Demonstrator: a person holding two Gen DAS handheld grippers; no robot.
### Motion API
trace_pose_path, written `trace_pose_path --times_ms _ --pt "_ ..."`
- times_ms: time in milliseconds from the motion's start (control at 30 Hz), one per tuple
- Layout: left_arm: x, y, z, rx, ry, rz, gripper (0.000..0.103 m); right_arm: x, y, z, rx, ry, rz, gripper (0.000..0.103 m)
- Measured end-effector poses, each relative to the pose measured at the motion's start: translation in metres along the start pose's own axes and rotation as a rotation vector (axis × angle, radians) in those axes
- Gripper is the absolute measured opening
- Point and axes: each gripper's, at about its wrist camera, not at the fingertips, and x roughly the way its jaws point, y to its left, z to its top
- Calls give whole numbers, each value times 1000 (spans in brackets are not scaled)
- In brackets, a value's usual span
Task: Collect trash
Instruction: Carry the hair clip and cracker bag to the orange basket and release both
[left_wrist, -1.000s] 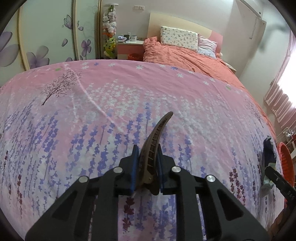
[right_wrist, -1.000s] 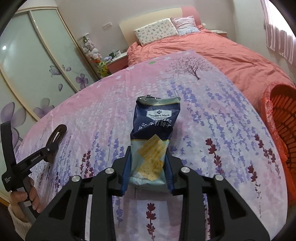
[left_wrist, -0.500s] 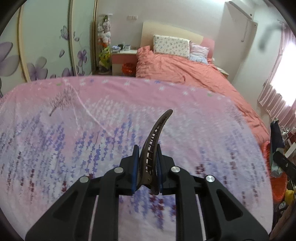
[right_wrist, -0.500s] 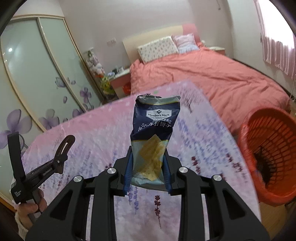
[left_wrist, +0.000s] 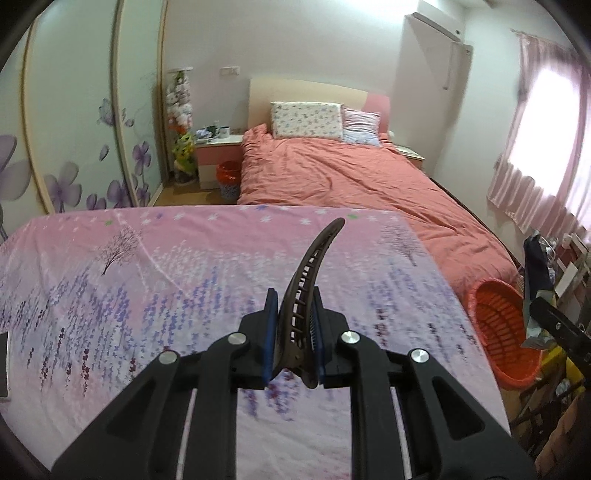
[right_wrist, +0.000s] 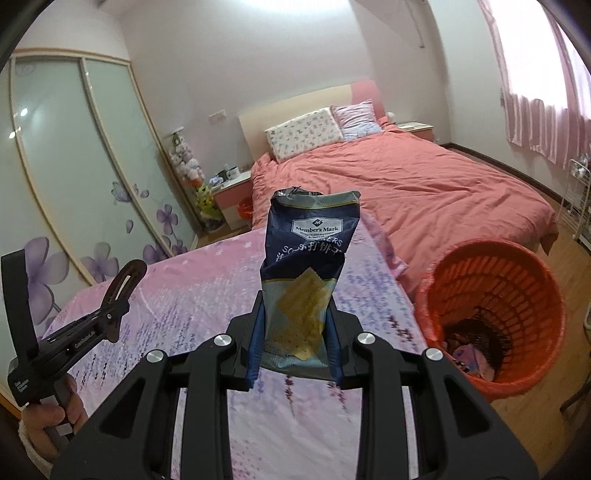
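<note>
The right gripper (right_wrist: 293, 343) is clenched on a navy cracker packet (right_wrist: 308, 266), held upright above the floral bedspread (right_wrist: 207, 295); label reads "Member's Mark", lower script partly illegible. The left gripper (left_wrist: 293, 339) clamps a brown hair clip (left_wrist: 308, 280). An orange basket (right_wrist: 495, 295), seemingly holding scraps, stands beside the bed.

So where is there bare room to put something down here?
The pink floral sheet lies bare almost to its edges, and so does the coral bed below the pillows. The corner past the orange basket is crowded.
</note>
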Motion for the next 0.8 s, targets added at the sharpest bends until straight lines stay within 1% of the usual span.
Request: trace_pose_path --times_ms 200,433,533,633,800 --pt "-6 -44 -2 57 4 -48 18 -18 -32 -1 49 -19 -28 29" --pt "0 -105 -5 107 28 -138 18 -33 -74 -1 100 -37 -74 29" --pt "7 -134 -8 129 44 -182 18 -35 -95 0 118 -41 -104 29" --pt "18 -168 -15 148 72 -242 18 -33 -113 0 134 -40 -133 29" --pt "42 -220 -26 183 127 -330 18 -21 -147 2 164 -25 -182 29"
